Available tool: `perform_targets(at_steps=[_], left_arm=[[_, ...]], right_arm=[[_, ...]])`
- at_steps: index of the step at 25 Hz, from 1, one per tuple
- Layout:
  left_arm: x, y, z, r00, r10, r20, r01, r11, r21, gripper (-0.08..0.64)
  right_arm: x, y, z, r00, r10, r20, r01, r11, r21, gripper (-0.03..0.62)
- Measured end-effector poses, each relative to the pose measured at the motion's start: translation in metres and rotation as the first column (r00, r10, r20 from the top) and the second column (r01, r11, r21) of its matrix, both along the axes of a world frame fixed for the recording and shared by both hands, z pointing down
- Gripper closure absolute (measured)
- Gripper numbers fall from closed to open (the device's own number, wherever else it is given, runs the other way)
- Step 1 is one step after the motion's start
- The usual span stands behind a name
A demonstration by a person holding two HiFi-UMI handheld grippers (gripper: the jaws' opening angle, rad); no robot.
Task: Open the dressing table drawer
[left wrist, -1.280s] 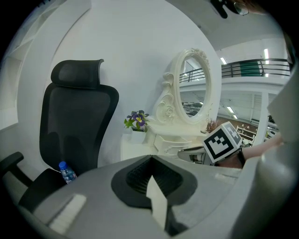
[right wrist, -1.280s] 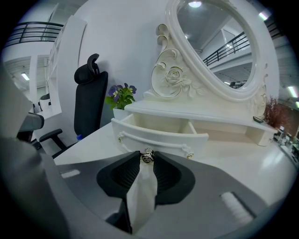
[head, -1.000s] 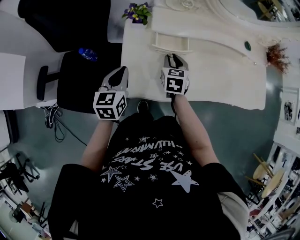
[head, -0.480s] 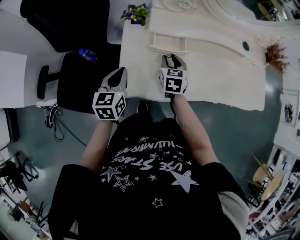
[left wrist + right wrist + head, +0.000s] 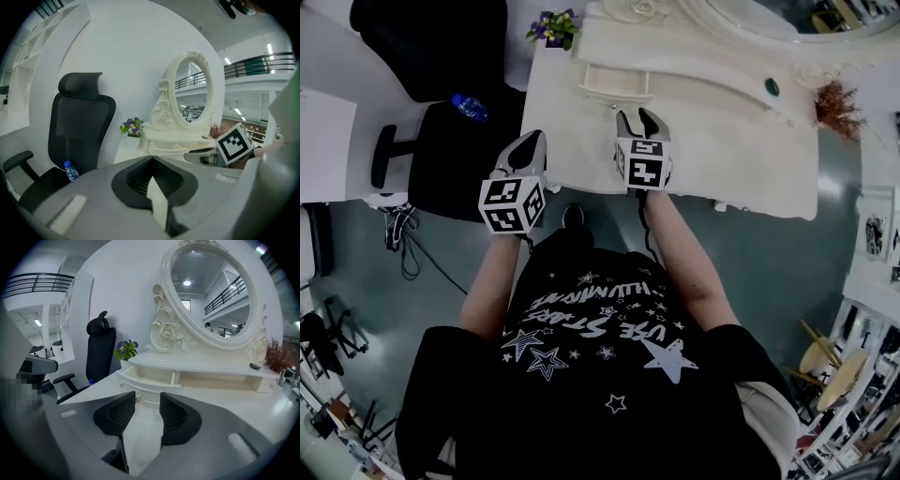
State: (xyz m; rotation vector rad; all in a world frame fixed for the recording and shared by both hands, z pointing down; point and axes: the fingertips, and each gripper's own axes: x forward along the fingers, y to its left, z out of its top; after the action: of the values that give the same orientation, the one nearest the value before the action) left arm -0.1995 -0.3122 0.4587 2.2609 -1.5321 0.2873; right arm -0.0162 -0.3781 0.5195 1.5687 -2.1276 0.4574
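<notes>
Right gripper view, pulled-out drawer [image 5: 149, 377] just beyond right gripper [image 5: 147, 398] fingers [image 5: 174, 416], just opened apart, nothing between

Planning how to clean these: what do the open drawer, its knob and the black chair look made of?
Drawer: cream painted wood or similar, smooth satin faces, moulded front. Knob: probably metal; it glints, but is tiny. Chair: matte black fabric or mesh back, no shine.

Left hand-held gripper [image 5: 532, 142] held forward, jaws together; right hand-held gripper [image 5: 637, 118] alongside, jaws just opened apart, nothing between.
</notes>
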Motion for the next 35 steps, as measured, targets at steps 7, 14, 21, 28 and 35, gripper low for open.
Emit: perform_targets(at_steps=[7,14,21,28,35], left_arm=[[0.044,0.033,-0.02,1.0,-0.028,-0.002,0.028,0.999,0.034,0.558],[0.101,0.083,-0.028,0.999,-0.032,-0.007,0.032,0.998,0.056,0.558],[0.155,0.139,-0.026,0.999,-0.039,-0.014,0.04,0.997,0.07,0.558],[0.208,0.197,-0.021,0.998,-0.051,-0.036,0.053,0.997,0.053,0.558],[0.239,0.24,-0.016,1.0,-0.014,-0.021,0.014,0.999,0.029,0.558]], right_arm=[[0.053,0.034,-0.039,1.0,-0.005,0.025,0.003,0.997,0.073,0.451],[0.12,0.084,-0.063,0.998,-0.009,0.058,0.002,0.994,0.113,0.557],[0.178,0.148,-0.073,0.998,-0.037,0.05,0.029,0.989,0.147,0.565],[0.246,0.212,-0.077,0.999,-0.035,0.025,0.031,0.987,0.16,0.565],[0.289,0.262,-0.072,0.998,0.014,0.062,-0.023,0.988,0.151,0.565]])
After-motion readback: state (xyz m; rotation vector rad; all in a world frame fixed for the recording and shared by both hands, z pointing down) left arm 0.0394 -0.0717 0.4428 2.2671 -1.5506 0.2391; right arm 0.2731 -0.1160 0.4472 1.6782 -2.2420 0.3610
